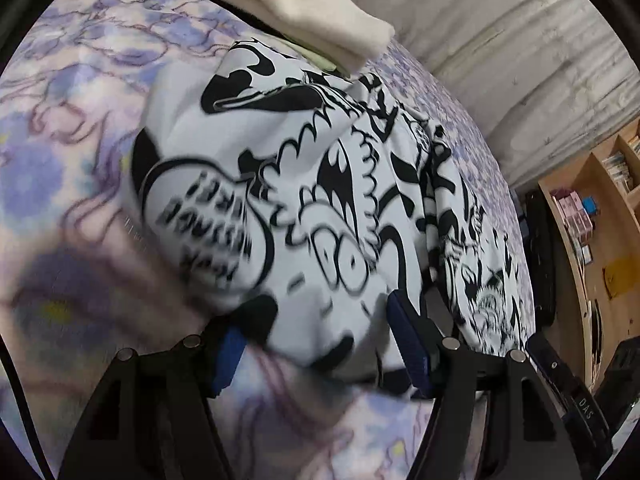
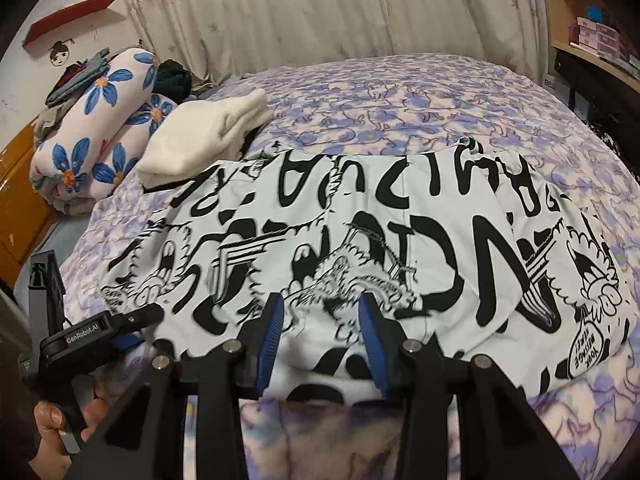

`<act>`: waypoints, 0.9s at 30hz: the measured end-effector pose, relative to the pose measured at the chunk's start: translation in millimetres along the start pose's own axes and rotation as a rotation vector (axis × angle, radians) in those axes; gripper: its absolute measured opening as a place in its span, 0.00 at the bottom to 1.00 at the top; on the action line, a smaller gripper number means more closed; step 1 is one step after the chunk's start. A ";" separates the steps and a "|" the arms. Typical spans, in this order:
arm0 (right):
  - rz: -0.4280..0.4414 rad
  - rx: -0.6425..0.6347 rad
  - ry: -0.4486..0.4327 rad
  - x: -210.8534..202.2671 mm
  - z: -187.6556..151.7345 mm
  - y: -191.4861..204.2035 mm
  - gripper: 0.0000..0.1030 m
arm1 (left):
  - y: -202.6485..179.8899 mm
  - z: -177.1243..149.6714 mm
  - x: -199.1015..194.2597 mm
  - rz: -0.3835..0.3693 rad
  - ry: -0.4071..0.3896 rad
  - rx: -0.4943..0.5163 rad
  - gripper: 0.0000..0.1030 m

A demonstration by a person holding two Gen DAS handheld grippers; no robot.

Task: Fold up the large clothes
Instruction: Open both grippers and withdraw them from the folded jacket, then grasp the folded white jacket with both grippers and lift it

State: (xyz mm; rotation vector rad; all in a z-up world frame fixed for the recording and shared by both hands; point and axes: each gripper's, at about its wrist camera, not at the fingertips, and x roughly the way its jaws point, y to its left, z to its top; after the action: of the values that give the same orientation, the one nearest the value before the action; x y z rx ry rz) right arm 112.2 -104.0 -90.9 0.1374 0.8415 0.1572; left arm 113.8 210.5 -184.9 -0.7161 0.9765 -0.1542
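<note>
A large white garment with black cartoon print (image 2: 360, 240) lies spread on the purple patterned bed (image 2: 400, 92). It also shows in the left wrist view (image 1: 312, 184). My left gripper (image 1: 320, 344) is open, its blue pads on either side of the garment's near edge. My right gripper (image 2: 320, 320) is open, its blue pads straddling the garment's near hem. The left gripper also shows in the right wrist view (image 2: 120, 332), at the garment's left corner.
A folded cream cloth (image 2: 204, 136) lies at the garment's far left edge; it also shows in the left wrist view (image 1: 312, 8). A rolled flowered blanket (image 2: 96, 120) lies beyond it. Curtains (image 2: 320, 12) hang behind the bed. Wooden shelves (image 1: 600, 208) stand to the right.
</note>
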 end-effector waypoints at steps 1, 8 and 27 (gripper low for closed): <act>-0.004 0.005 -0.002 3.0 2.1 -1.6 0.38 | 0.5 2.9 2.7 -0.001 -0.001 -0.006 0.65; -0.060 0.016 -0.026 30.3 18.5 -12.5 0.30 | -2.3 25.9 19.8 -0.006 -0.058 -0.044 0.65; -0.057 -0.003 0.085 83.0 0.0 -10.4 0.27 | -91.9 27.1 -38.9 -0.009 -0.349 0.285 0.10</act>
State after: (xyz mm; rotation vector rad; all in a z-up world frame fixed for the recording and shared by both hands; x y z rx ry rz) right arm 167.5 -98.2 -153.5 0.1042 0.9285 0.1115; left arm 130.8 170.1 -91.3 -0.4644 0.6017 -0.1655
